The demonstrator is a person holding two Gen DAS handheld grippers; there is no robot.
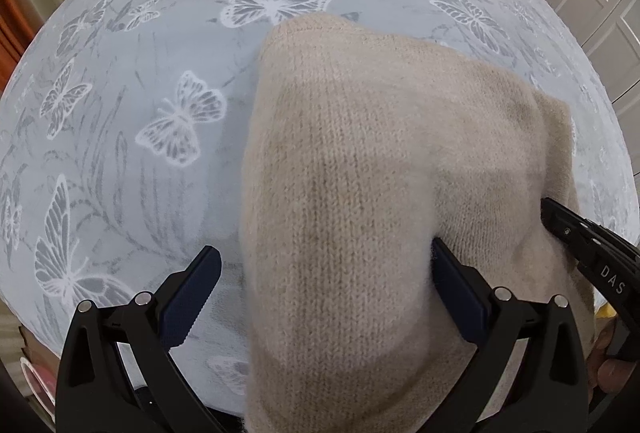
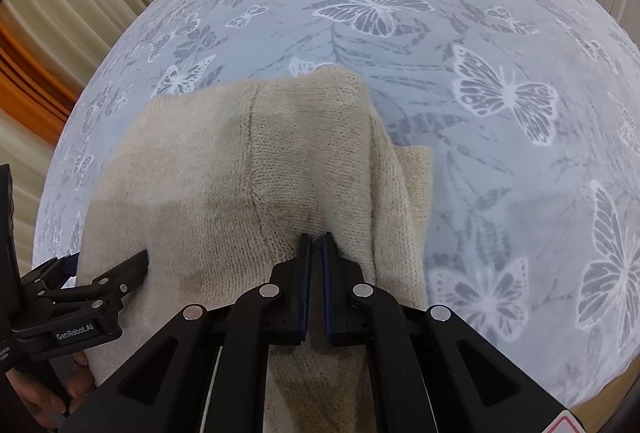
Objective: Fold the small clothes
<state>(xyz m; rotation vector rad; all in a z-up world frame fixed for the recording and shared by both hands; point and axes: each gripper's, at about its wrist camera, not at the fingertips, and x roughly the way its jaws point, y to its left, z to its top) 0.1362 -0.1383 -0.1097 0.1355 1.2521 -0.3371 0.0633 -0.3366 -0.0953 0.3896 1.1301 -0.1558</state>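
Soft, even indoor light fills both views, bright enough to show the knit texture of the beige sweater (image 1: 360, 193) without glare. A faint shadow band darkens the sweater just ahead of the right tongs (image 2: 316, 239). Strong fisheye distortion bulges the butterfly bedspread (image 1: 140, 93) into a dome, with black vignetting at the corners. Fabric nearest the left tongs (image 1: 326, 261) looks slightly fuzzy.

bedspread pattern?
Pale blue-grey bedspread with white butterflies and leaf sprays; clearest in the right wrist view.
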